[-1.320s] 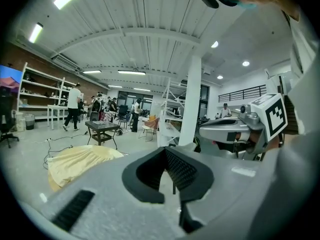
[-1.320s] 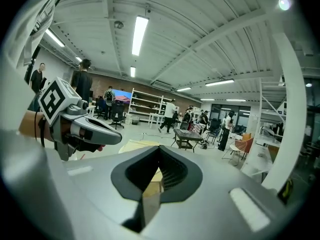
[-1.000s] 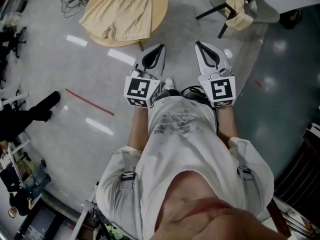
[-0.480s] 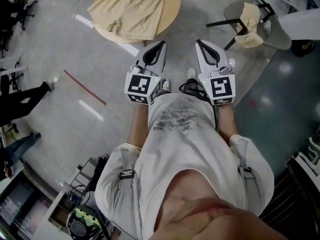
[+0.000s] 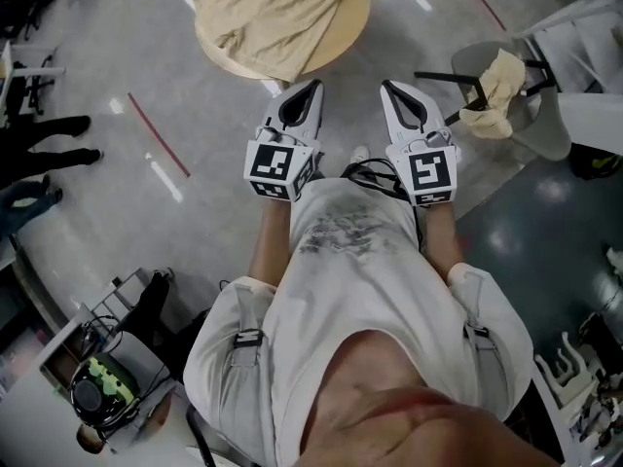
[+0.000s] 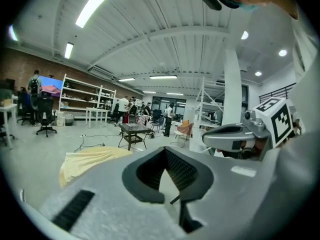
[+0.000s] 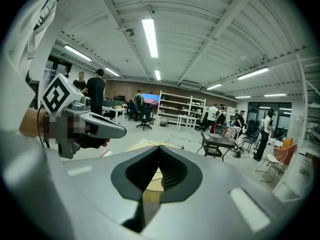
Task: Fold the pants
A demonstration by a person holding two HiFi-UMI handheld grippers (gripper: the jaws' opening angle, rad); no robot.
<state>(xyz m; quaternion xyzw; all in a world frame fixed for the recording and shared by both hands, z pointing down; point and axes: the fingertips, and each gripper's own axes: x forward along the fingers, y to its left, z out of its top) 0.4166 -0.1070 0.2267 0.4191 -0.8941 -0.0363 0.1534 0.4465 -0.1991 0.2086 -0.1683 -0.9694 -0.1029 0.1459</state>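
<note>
Jaws together and empty, my left gripper [image 5: 313,87] and right gripper [image 5: 386,86] hang short of the seemingly unfolded pants [image 5: 271,15]; reaching and opening come next.

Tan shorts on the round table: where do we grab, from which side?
Probably the near hem, from the person's side. The shorts lie spread flat on the table with that edge reaching the near rim, so jaws can slide under. The left gripper and right gripper are shut and empty; open first.

Grey left gripper [image 5: 312,89], marker cube [image 5: 272,166], white T-shirt [image 5: 355,261]
</note>
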